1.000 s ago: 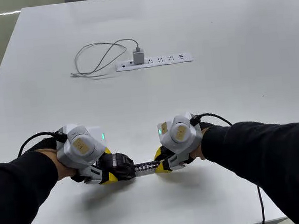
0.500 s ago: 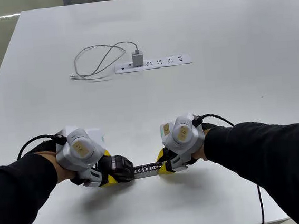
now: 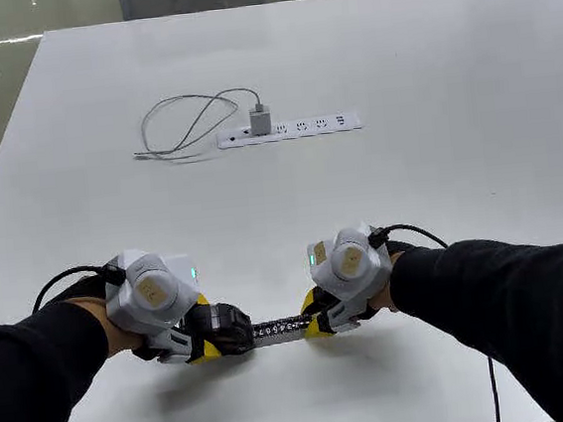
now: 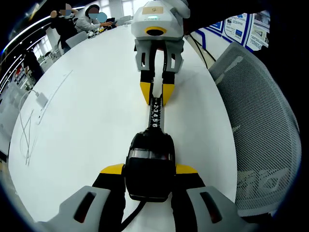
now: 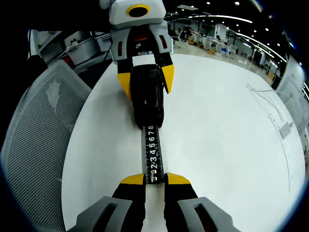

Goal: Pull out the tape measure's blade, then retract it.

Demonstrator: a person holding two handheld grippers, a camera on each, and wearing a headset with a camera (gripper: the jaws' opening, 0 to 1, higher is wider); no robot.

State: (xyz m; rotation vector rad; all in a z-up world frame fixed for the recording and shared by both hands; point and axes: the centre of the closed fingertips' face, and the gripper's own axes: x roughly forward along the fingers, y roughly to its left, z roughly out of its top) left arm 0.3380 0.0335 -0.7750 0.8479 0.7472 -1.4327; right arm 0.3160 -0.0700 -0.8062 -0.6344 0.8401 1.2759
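A black tape measure (image 3: 223,328) lies low over the white table (image 3: 399,80), and my left gripper (image 3: 206,340) is shut on its case (image 4: 149,164). A short stretch of black blade (image 3: 278,326) with white numbers runs out to the right. My right gripper (image 3: 313,326) is shut on the blade's tip. In the left gripper view the blade (image 4: 155,113) leads away to the right gripper (image 4: 157,94). The right gripper view has the blade (image 5: 151,152) pinched at my right gripper (image 5: 153,179), the case (image 5: 147,96) beyond it, held by the left gripper (image 5: 146,79).
A white power strip (image 3: 303,127) with a plugged charger (image 3: 260,121) and a looped cable (image 3: 183,116) lies mid-table, well beyond the grippers. A grey mesh chair (image 4: 260,121) (image 5: 34,140) stands at the table's near edge. People sit at the table's far end (image 4: 77,21).
The stretch of blade between the two grippers has grown slightly as the right gripper drew away from the case. The head camera has tilted, so the whole picture has shifted down.
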